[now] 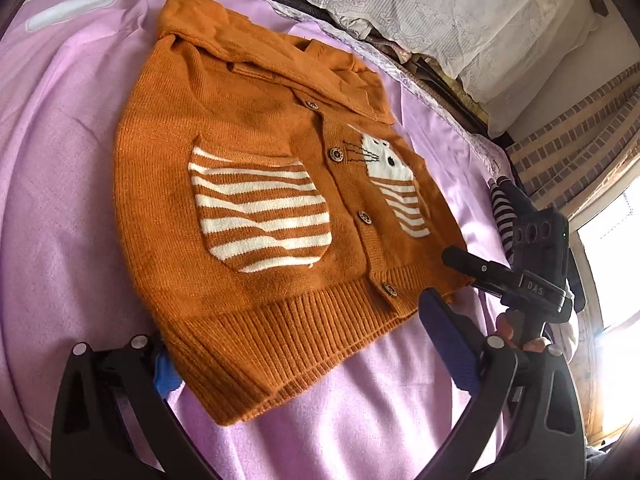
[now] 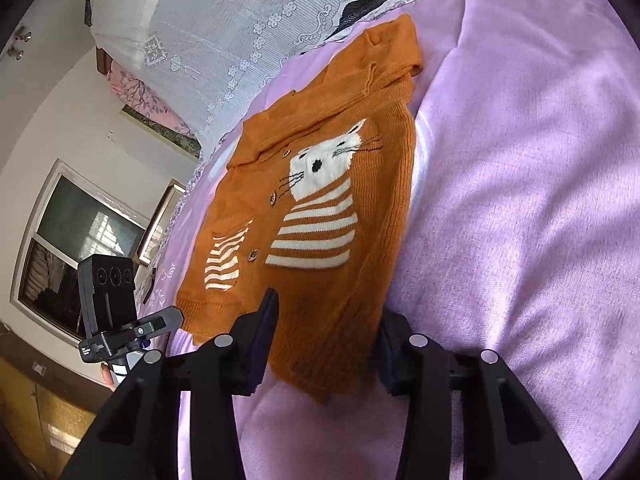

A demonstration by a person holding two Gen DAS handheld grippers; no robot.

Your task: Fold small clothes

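An orange knitted child's cardigan [image 1: 256,200] with a hood, wooden buttons, white stripes and a white cat face lies flat and buttoned on a lilac bedsheet [image 1: 60,200]. It also shows in the right wrist view [image 2: 320,220]. My left gripper [image 1: 304,348] is open, its fingers either side of the ribbed hem at one bottom corner. My right gripper [image 2: 326,344] is open, its fingers straddling the hem at the other bottom corner. The right gripper shows in the left wrist view [image 1: 464,268]; the left gripper's body shows in the right wrist view [image 2: 120,332].
White lace-covered pillows [image 1: 460,12] lie at the head of the bed. A striped dark garment [image 1: 504,212] lies past the cardigan's right side. A window [image 2: 80,240] and a wall are beyond the bed's left edge. Bare lilac sheet [image 2: 520,200] spreads to the right.
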